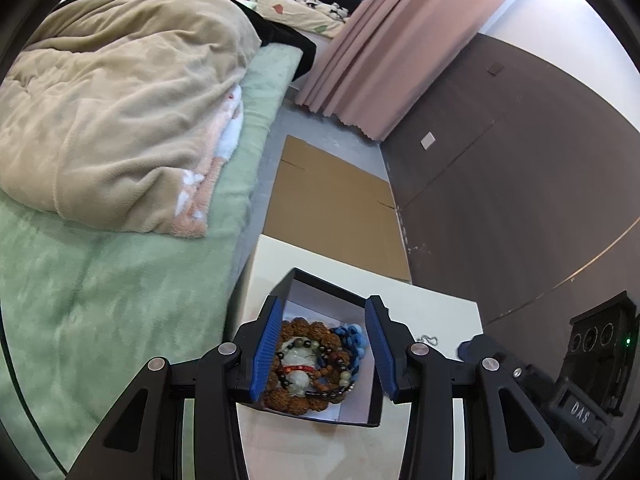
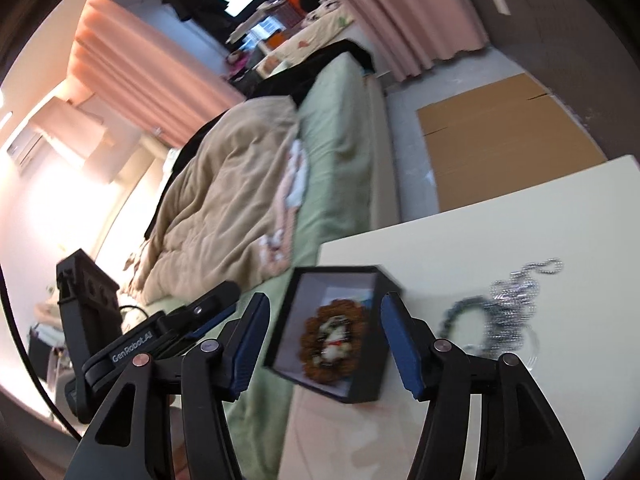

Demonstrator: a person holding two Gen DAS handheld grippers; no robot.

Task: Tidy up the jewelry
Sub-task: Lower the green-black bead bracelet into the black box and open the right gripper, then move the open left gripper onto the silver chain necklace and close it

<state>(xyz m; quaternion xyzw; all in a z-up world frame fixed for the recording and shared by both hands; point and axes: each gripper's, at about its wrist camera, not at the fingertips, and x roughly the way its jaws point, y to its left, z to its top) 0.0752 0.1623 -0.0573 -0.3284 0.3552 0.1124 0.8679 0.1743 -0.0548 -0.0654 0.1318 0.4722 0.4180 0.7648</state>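
A black jewelry box (image 1: 362,420) with a white inside stands on a cream table (image 1: 280,264). It holds a brown bead bracelet (image 1: 296,400), a white figurine charm (image 1: 298,360) and a blue bead string (image 1: 352,338). My left gripper (image 1: 322,350) is open and hovers over the box, empty. My right gripper (image 2: 320,346) is open and empty above the same box (image 2: 362,394), with the brown bracelet (image 2: 336,346) inside. A grey-green bead bracelet (image 2: 460,312) and a silver chain (image 2: 516,300) lie on the table (image 2: 520,208) to the right of the box.
A bed with a green sheet (image 1: 100,300) and a beige blanket (image 1: 120,112) runs along the table's left. Flat cardboard (image 1: 332,204) lies on the floor beyond the table. Pink curtains (image 1: 372,48) and a dark wall (image 1: 520,184) stand behind. The other gripper's body (image 1: 580,380) is at the right.
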